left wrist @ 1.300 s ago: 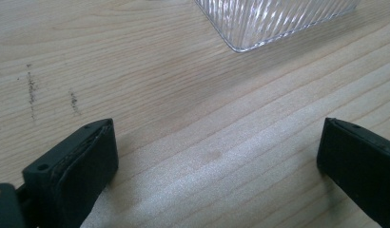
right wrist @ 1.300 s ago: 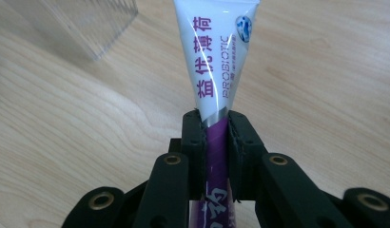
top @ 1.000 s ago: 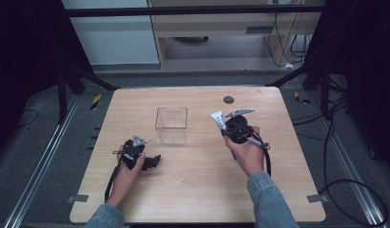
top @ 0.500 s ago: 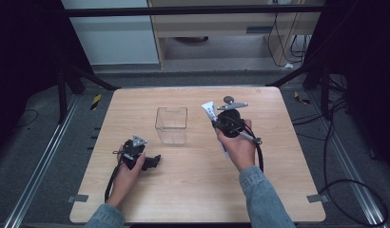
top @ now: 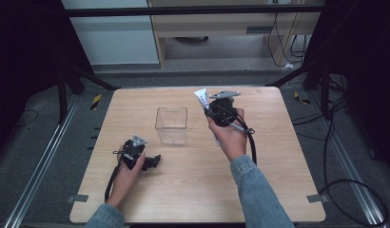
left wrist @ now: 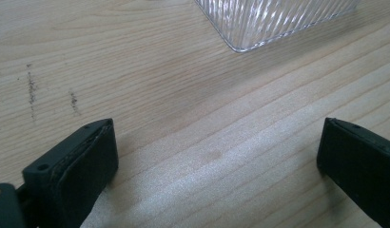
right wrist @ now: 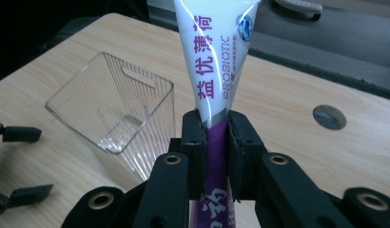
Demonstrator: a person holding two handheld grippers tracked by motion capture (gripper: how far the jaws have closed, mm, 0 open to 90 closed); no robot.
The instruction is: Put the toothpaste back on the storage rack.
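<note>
A white and purple toothpaste tube (right wrist: 214, 71) stands upright between the jaws of my right gripper (right wrist: 215, 137), which is shut on its purple lower part. From above, the right gripper (top: 209, 110) holds the tube (top: 201, 97) in the air, just right of a clear plastic container (top: 171, 124) standing empty on the wooden table (top: 278, 190). The same container (right wrist: 117, 114) sits left of the tube in the right gripper view. My left gripper (top: 154, 162) rests on the table in front of the container, open. Its jaws stand wide apart over bare wood (left wrist: 217, 156), with a container corner (left wrist: 278, 19) ahead.
A grey round disc (right wrist: 329, 117) is set in the tabletop near the far right edge. Black frame posts (top: 321, 80) flank the table, and cables (top: 345, 185) lie on the floor at right. A cabinet stands beyond the far edge.
The right hand has lifted the tube and carried it left toward the container. The left hand and its gripper have stayed put.
</note>
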